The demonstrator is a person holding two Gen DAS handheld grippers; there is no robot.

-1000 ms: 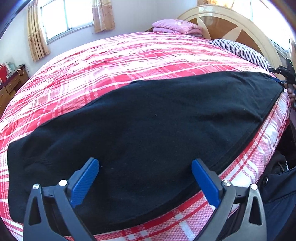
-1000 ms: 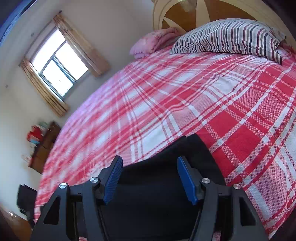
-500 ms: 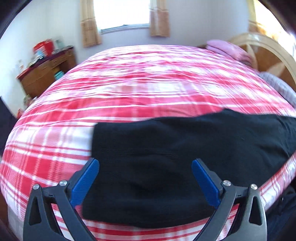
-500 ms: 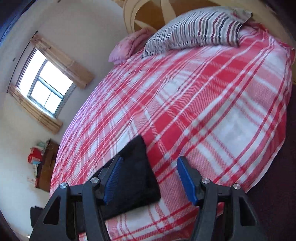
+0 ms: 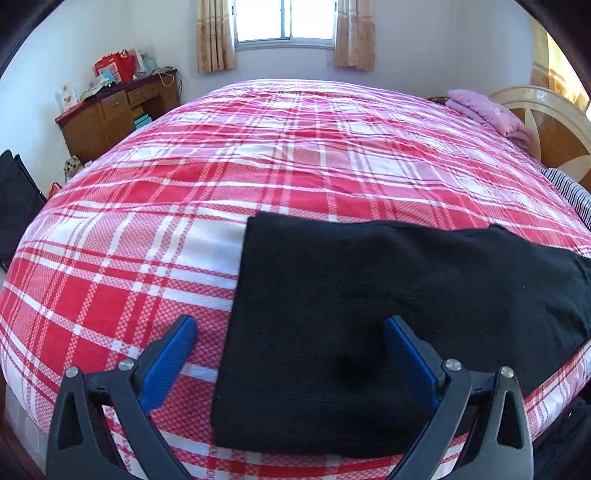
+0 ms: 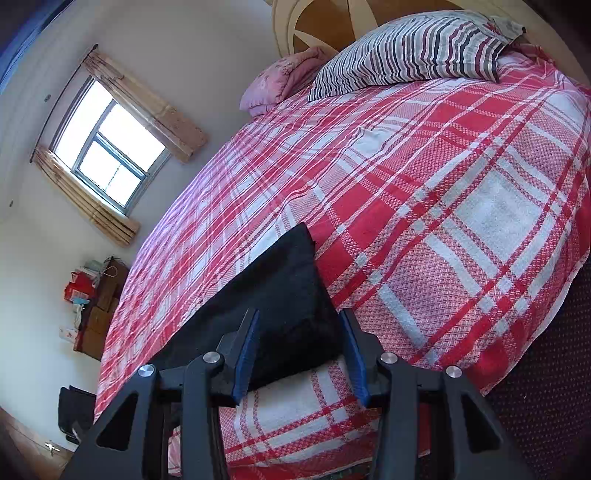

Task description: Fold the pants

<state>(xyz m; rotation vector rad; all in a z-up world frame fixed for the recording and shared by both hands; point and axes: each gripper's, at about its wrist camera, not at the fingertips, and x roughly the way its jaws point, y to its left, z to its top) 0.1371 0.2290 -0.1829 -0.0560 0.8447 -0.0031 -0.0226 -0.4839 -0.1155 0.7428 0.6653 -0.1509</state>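
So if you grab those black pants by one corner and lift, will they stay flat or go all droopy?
Probably droopy. The black pants lie limp, following the curve of the bed, so they look soft. The fuzzy cloth will likely cling to the bedspread rather than slide. The right gripper straddles one corner, so the rest would likely hang.

**Two low views across one bed**

From the near bed edge, the left wrist view is aimed across the plaid bedspread (image 5: 295, 155) toward the far window (image 5: 286, 20), close over the black pants (image 5: 369, 295). The right wrist view is tilted and set low at the pants' (image 6: 280, 295) other end, with the striped pillow (image 6: 410, 55) far right. Bedspread, pants, window (image 6: 107, 147) and desk (image 5: 118, 110) are shared.
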